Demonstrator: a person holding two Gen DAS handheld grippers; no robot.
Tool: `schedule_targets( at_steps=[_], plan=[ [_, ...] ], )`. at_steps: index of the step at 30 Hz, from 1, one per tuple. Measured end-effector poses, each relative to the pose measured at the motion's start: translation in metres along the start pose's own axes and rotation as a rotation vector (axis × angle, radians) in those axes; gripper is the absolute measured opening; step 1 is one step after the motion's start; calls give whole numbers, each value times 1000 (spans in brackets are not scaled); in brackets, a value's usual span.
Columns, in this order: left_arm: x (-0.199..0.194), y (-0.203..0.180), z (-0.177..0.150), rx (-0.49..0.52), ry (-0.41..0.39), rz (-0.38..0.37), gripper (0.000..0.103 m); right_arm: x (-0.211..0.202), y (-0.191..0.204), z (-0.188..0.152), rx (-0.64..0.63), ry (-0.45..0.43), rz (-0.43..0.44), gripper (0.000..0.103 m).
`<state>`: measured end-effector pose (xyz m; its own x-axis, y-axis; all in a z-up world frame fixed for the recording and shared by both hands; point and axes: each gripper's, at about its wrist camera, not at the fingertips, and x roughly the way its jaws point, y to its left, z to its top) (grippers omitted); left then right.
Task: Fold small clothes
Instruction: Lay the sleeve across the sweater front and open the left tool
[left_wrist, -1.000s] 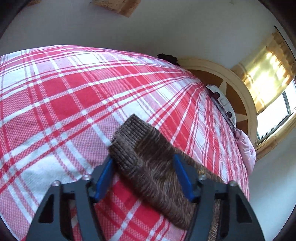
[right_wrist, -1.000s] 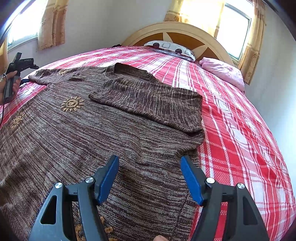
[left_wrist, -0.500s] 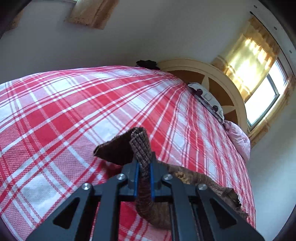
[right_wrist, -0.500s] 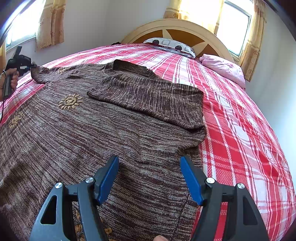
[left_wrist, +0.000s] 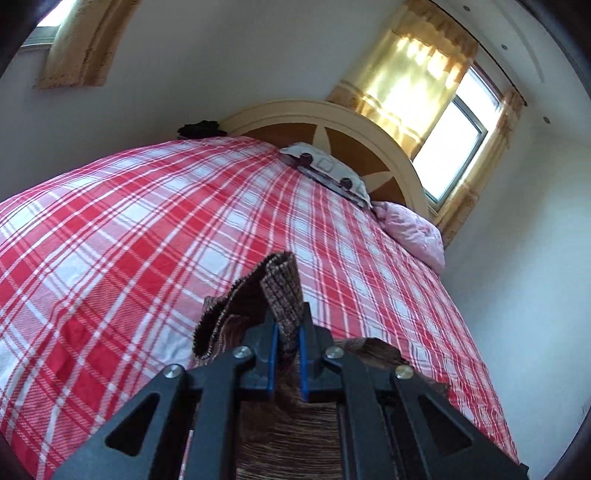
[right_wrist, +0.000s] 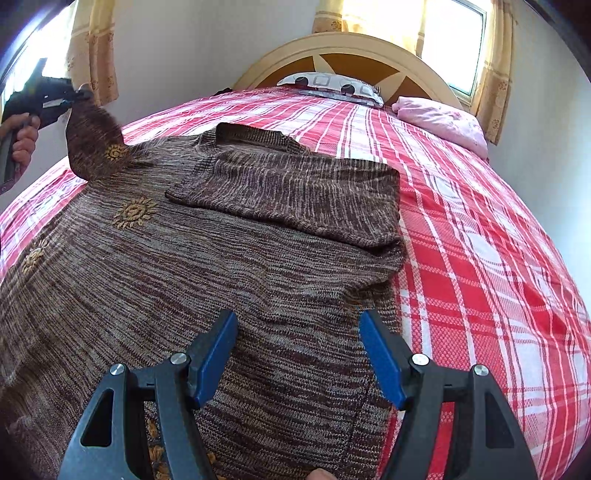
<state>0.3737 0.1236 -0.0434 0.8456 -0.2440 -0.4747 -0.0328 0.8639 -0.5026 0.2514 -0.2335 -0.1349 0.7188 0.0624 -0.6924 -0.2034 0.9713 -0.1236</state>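
A brown knitted sweater (right_wrist: 192, 280) with orange sun motifs lies spread on the red plaid bed (right_wrist: 480, 258). Its right sleeve (right_wrist: 295, 192) is folded across the chest. My left gripper (left_wrist: 288, 339) is shut on the ribbed cuff of the left sleeve (left_wrist: 284, 291), which sticks up between the blue pads. In the right wrist view that left gripper (right_wrist: 79, 96) holds the left sleeve (right_wrist: 96, 144) lifted off the bed at the far left. My right gripper (right_wrist: 295, 343) hovers open above the sweater's lower right part, nothing between its fingers.
A curved wooden headboard (right_wrist: 354, 48) stands at the far end with a patterned pillow (right_wrist: 332, 85) and a pink pillow (right_wrist: 443, 122). Curtained windows (left_wrist: 454, 136) flank the bed. A hand (right_wrist: 22, 140) holds the left gripper. Bare plaid sheet lies right of the sweater.
My left gripper closed on the sleeve cuff, then rose and carried the sleeve up off the bed. The right gripper stayed in place, open.
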Motion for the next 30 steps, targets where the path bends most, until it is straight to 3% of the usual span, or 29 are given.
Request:
schedule_targets(
  at_steps=[7, 14, 19, 21, 23, 25, 28, 30],
  plan=[
    [28, -63, -34, 117, 85, -62, 9, 2, -5, -1, 34, 6, 11, 69],
    [61, -105, -88, 166, 188, -107, 9, 5, -7, -1, 44, 17, 12, 69],
    [80, -135, -125, 348, 254, -72, 13, 5, -7, -2, 47, 19, 15, 69],
    [80, -143, -135, 433, 285, -18, 24, 5, -7, -2, 49, 20, 18, 70],
    [72, -144, -140, 479, 295, -38, 52, 5, -8, -2, 53, 19, 25, 70],
    [51, -141, -141, 536, 251, -27, 73, 5, -10, -3, 62, 19, 37, 70],
    [22, -126, -136, 606, 171, -5, 89, 5, -12, -3, 73, 18, 52, 70],
    [13, -112, -128, 638, 115, 77, 101, 4, -12, -3, 75, 15, 56, 70]
  ],
)
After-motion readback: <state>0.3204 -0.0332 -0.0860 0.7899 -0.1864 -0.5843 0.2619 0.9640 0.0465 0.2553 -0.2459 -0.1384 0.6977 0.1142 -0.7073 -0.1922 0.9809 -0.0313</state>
